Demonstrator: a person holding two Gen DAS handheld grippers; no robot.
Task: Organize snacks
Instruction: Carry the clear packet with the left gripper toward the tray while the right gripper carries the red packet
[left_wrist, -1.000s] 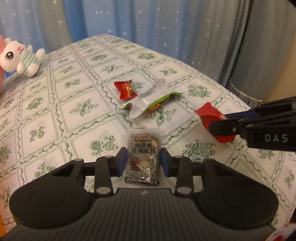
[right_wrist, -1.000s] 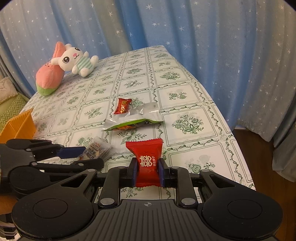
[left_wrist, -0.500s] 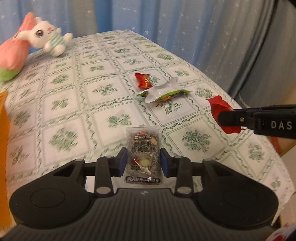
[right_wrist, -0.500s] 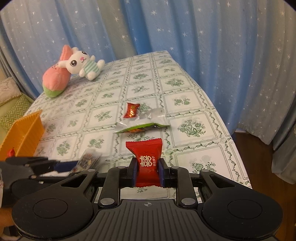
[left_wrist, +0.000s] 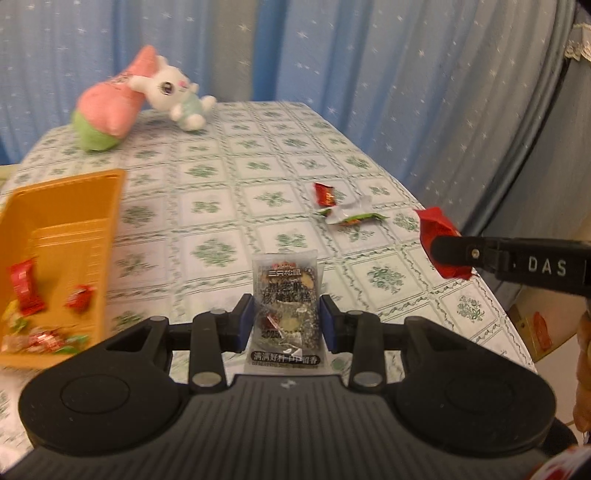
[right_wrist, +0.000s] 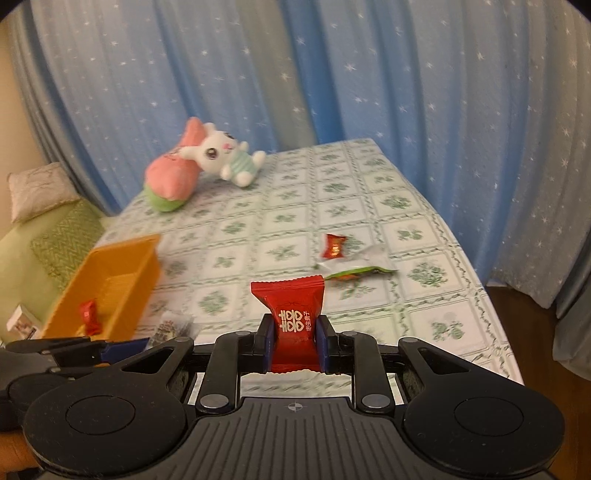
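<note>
Clear dark nut-cake packet (left_wrist: 285, 295) is clamped in my left jaws, red double-happiness candy (right_wrist: 293, 325) in my right jaws, both above the floral tabletop (left_wrist: 221, 206); orange plastic tray (left_wrist: 66, 206) left, 2 wrapped snacks (left_wrist: 340, 206) ahead.

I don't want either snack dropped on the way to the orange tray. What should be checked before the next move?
1. Left gripper shut on the clear nut packet: ok.
2. Right gripper shut on the red candy: ok.
3. Orange tray in view, with open floor at its far end: ok.
4. Grippers apart, not touching: ok.
5. Whether either gripper is already over the tray: cannot tell.
6. Table cleared: not ok; small red candy and green-silver wrapper lie there.
</note>
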